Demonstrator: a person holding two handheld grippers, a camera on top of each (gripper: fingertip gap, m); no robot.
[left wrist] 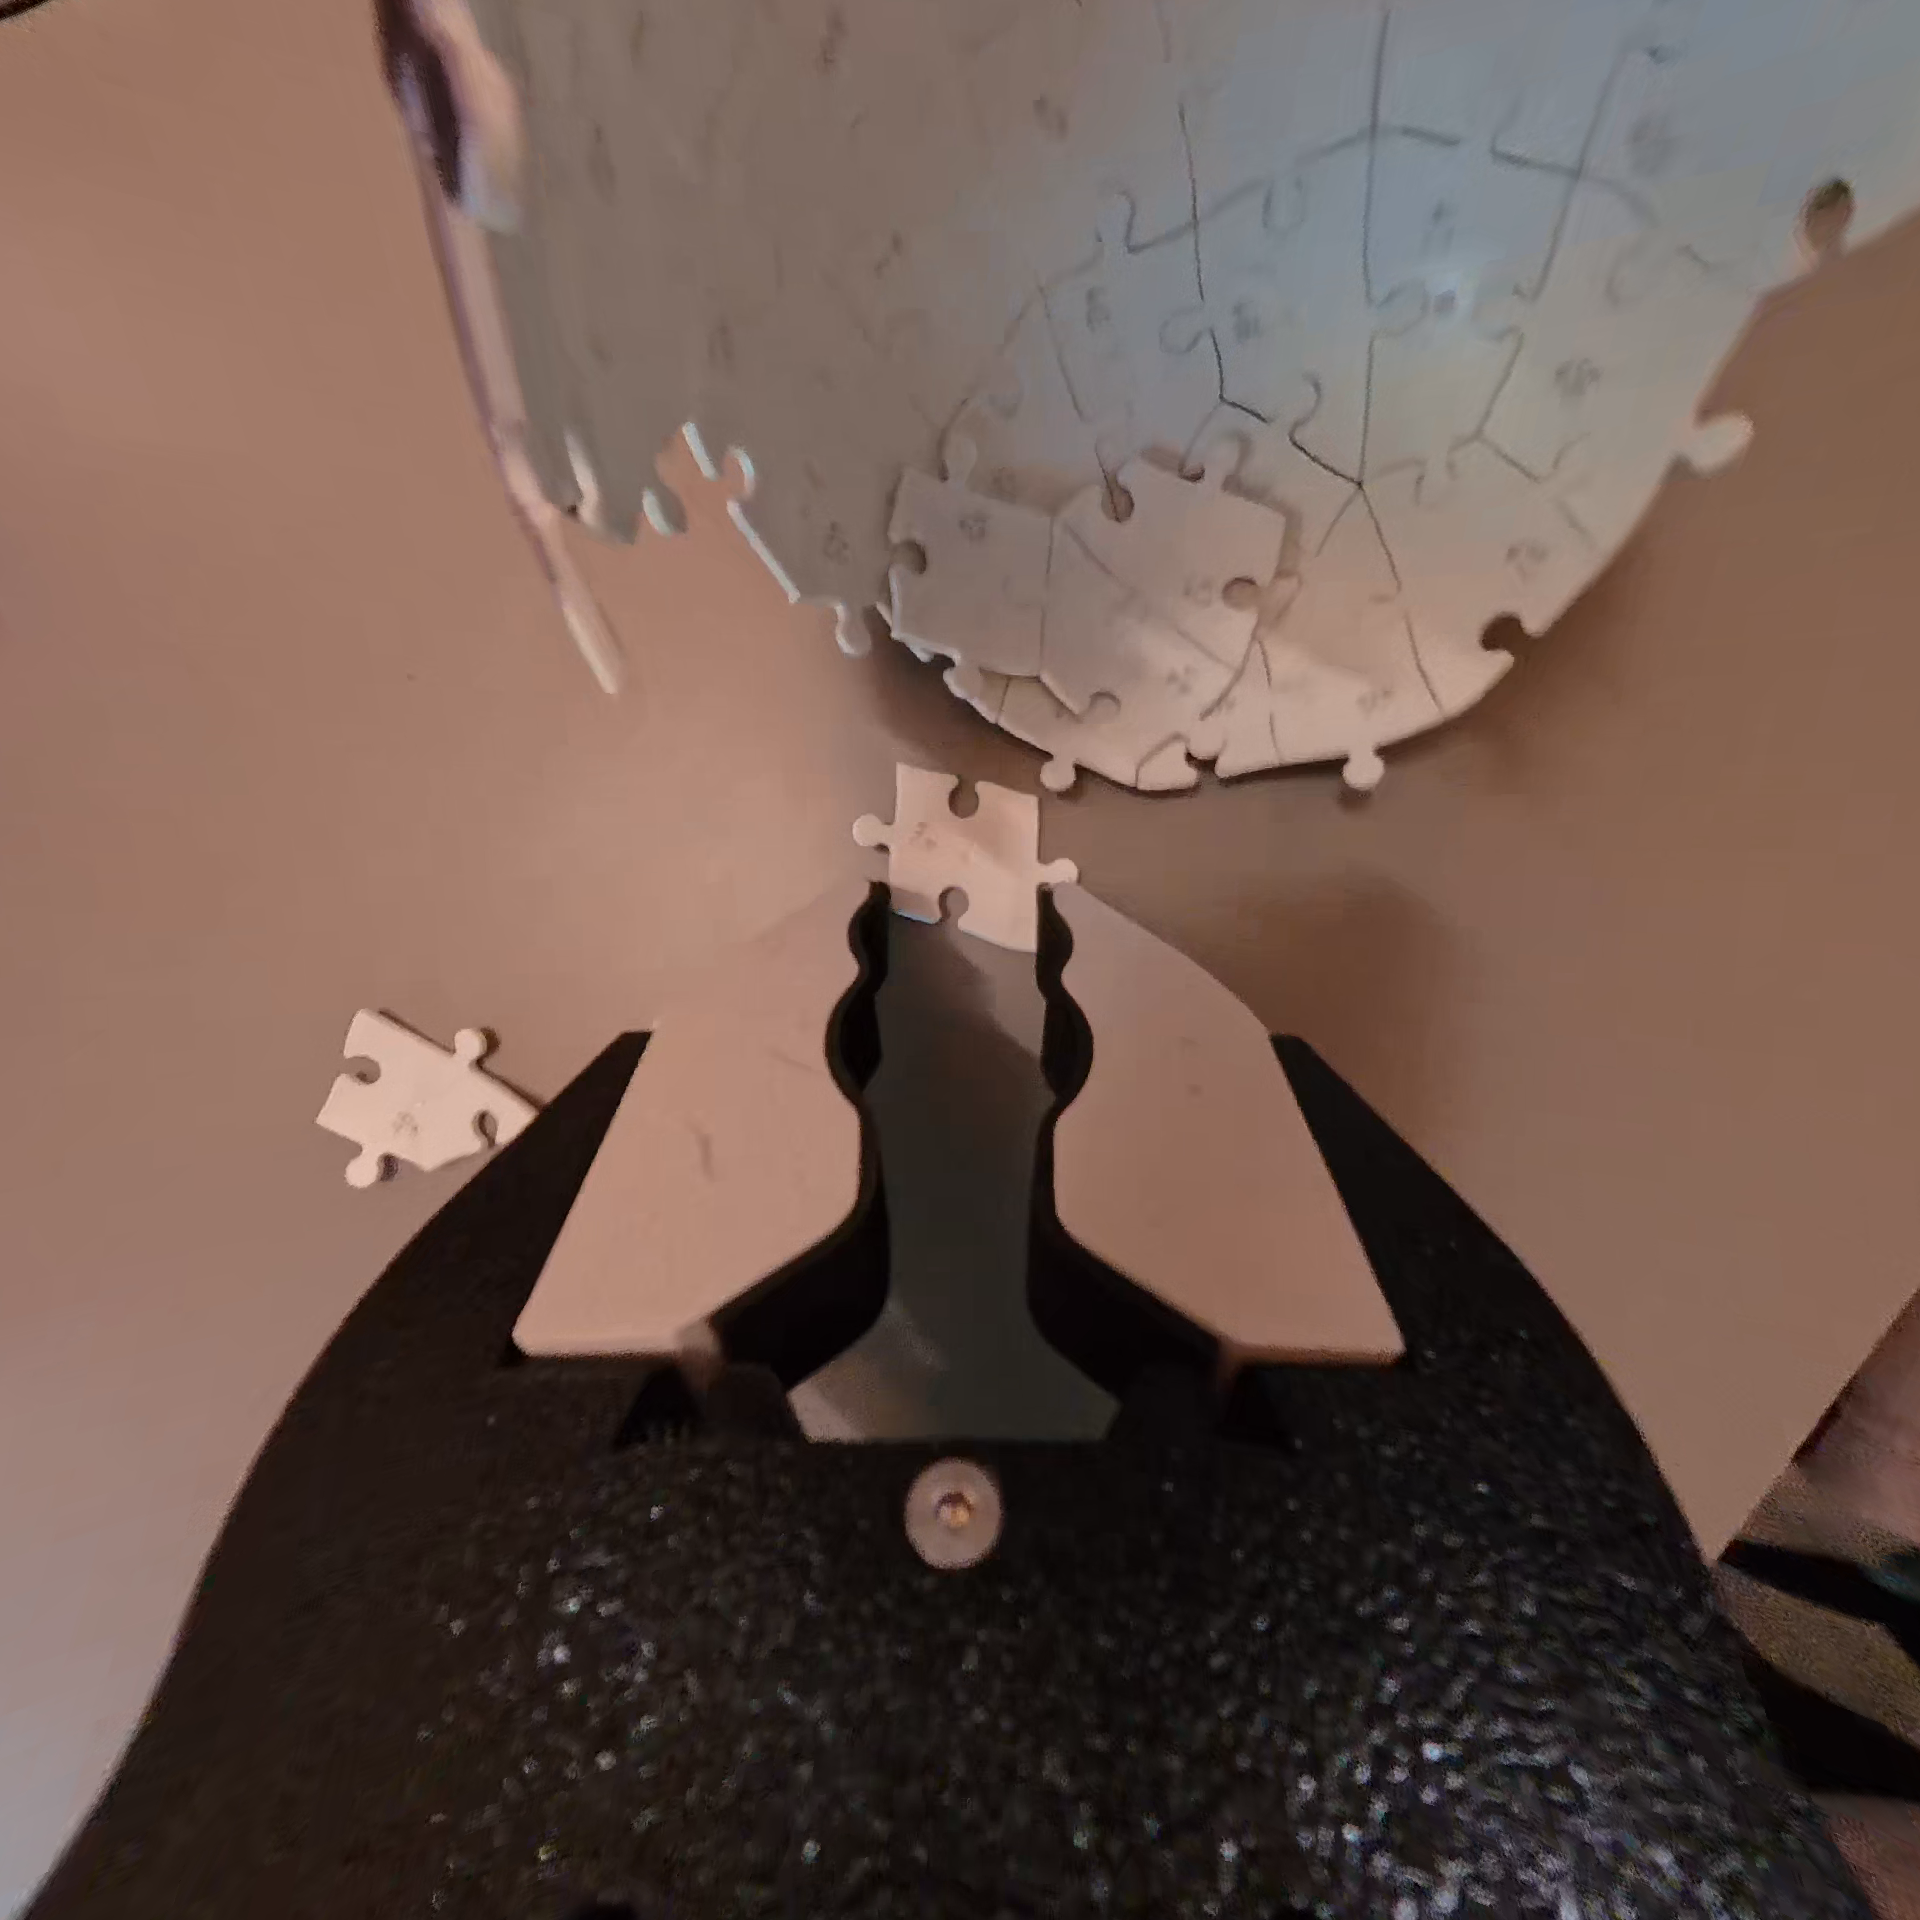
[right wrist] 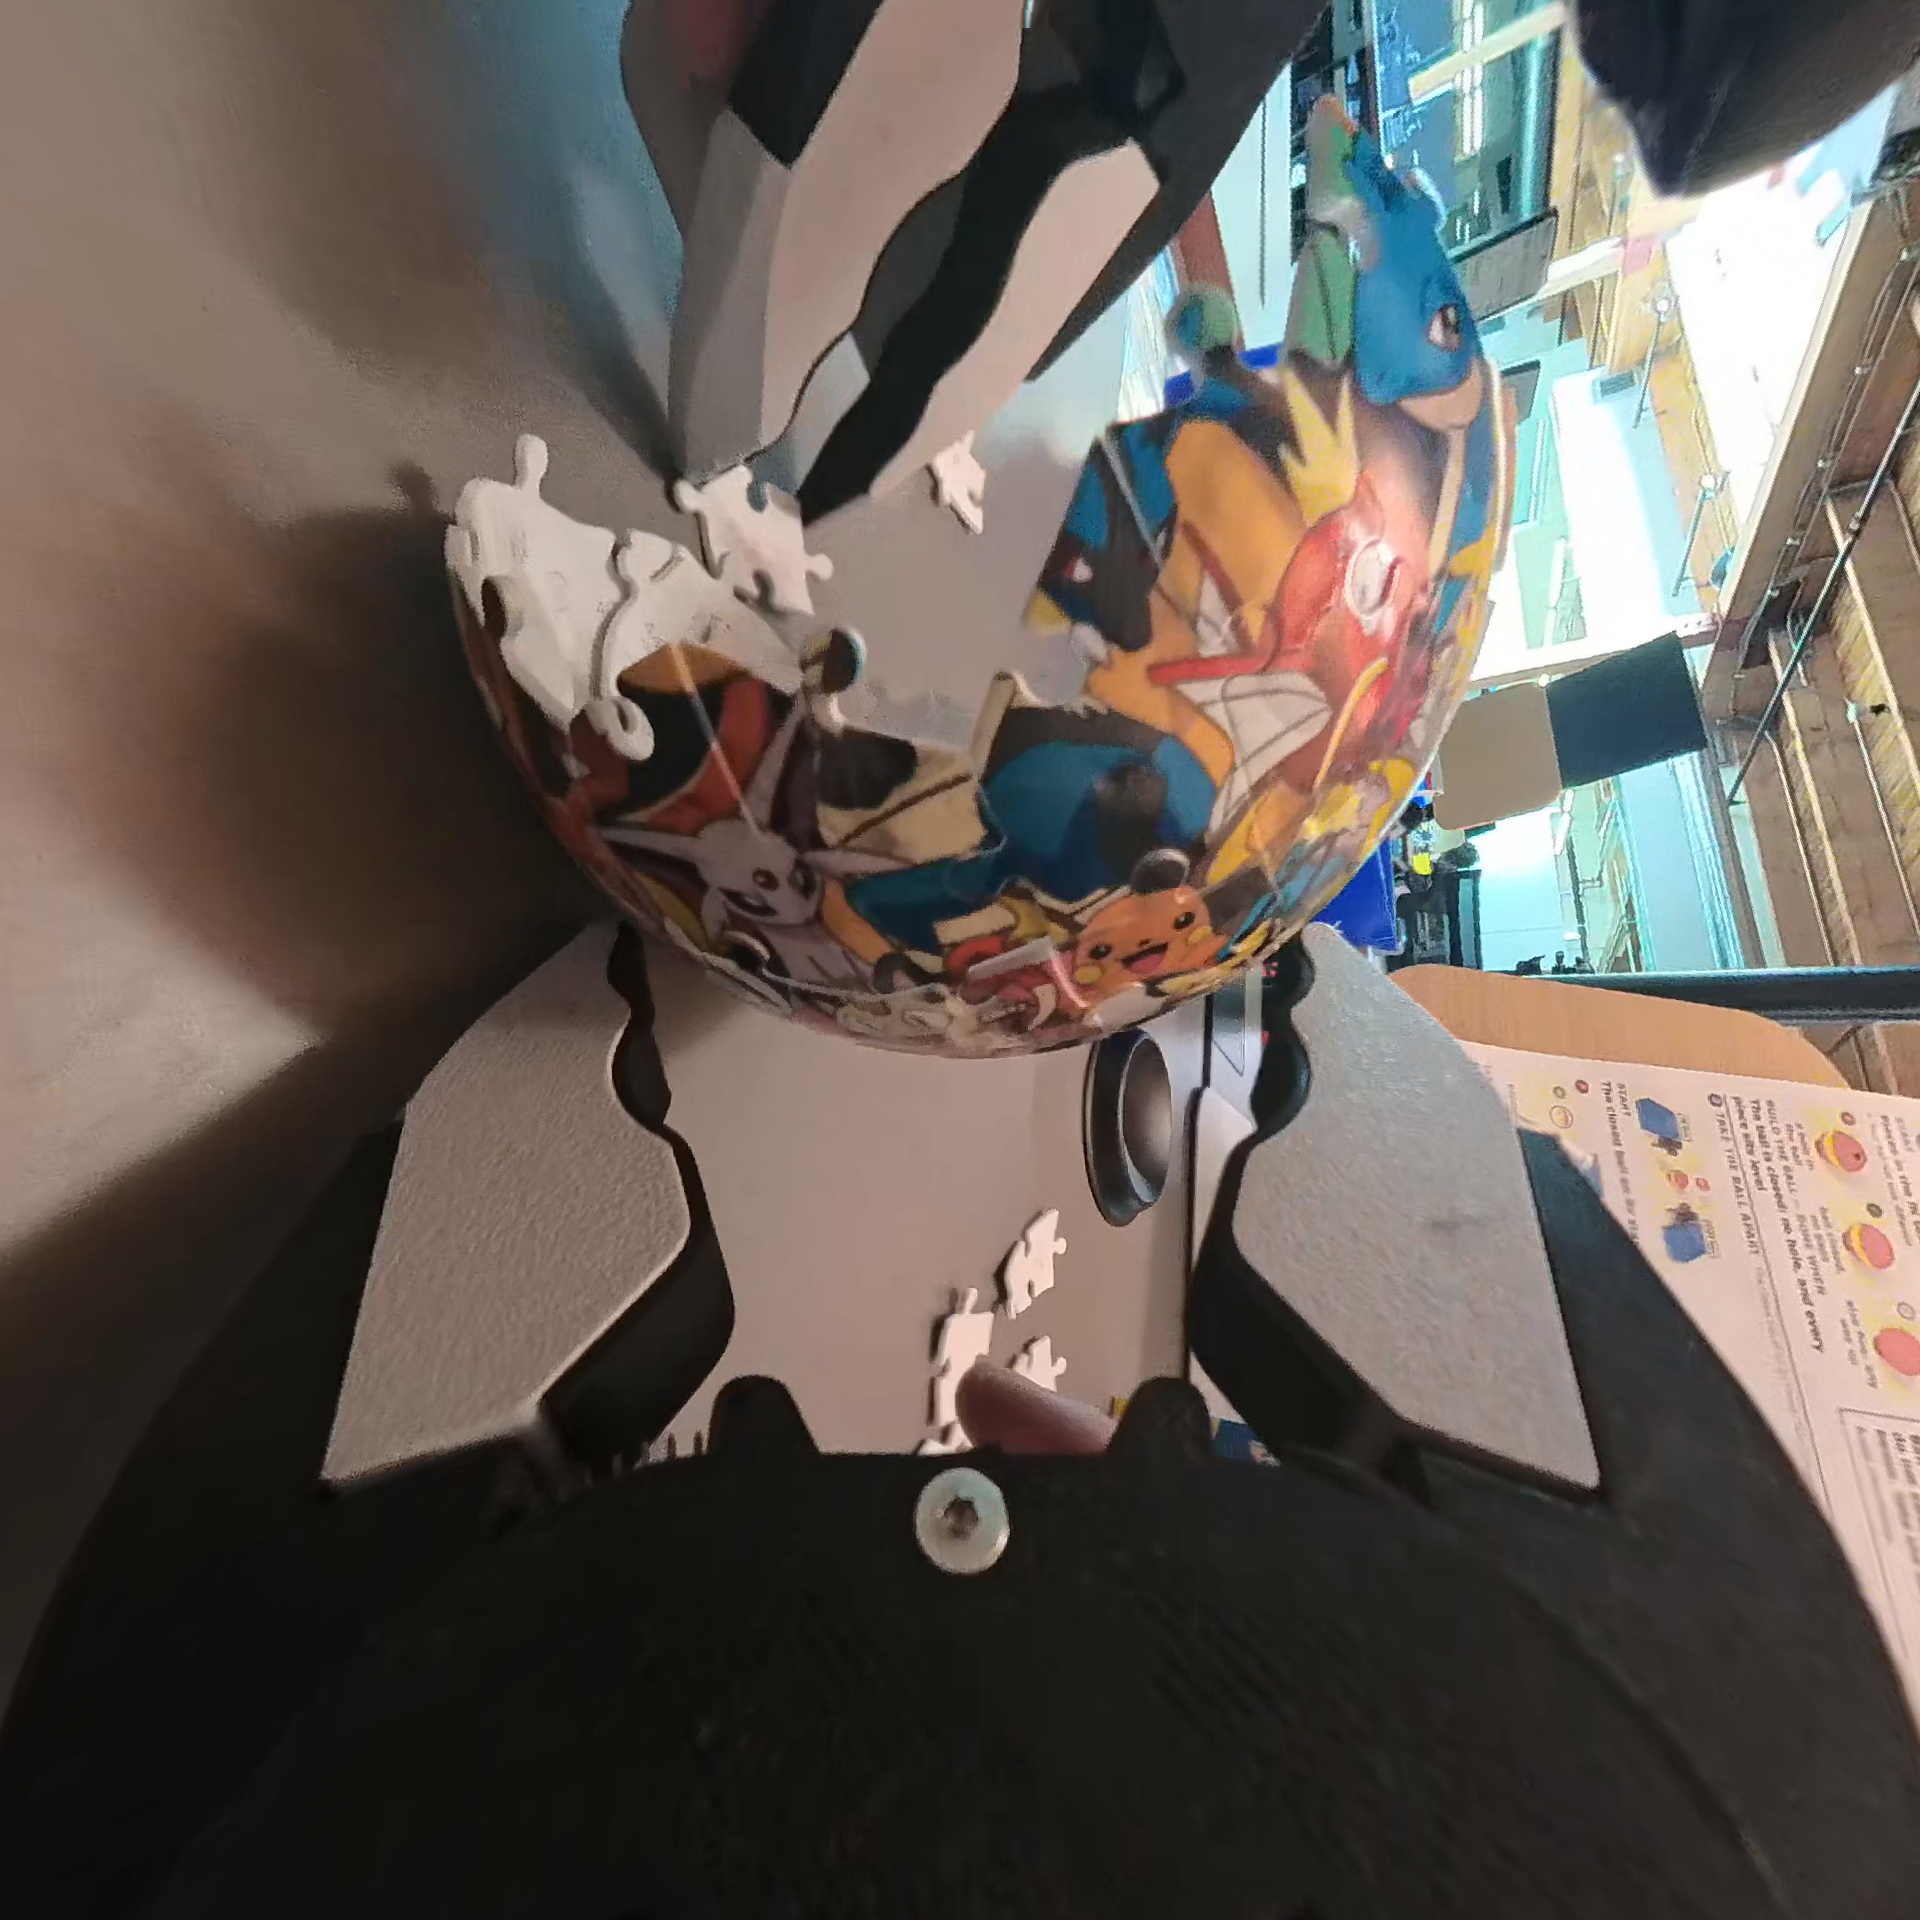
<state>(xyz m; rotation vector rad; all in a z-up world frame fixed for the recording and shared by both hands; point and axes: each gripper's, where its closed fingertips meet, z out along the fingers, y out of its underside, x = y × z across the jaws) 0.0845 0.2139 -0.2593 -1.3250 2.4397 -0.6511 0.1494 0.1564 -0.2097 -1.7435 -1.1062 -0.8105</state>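
My right gripper (right wrist: 961,951) is shut on a partly built puzzle ball (right wrist: 1039,748) with colourful cartoon prints, its fingertips (right wrist: 625,951) against the ball's two sides. The ball has an open gap with ragged white edges. In the left wrist view I look into its white inner shell (left wrist: 1195,364). My left gripper (left wrist: 961,899) is shut on a single white puzzle piece (left wrist: 961,857) and holds it just below the shell's jagged edge. In the right wrist view the left gripper (right wrist: 753,499) holds that piece (right wrist: 758,540) at the gap's rim.
A loose white piece (left wrist: 416,1112) lies on the tan table (left wrist: 208,727) to the left. Several more loose pieces (right wrist: 1023,1288), a black round part (right wrist: 1127,1132) and a printed instruction sheet (right wrist: 1714,1299) lie below the ball. A fingertip (right wrist: 1023,1418) shows near my right gripper's base. Some 11 cm of space lies between my two pairs of fingers.
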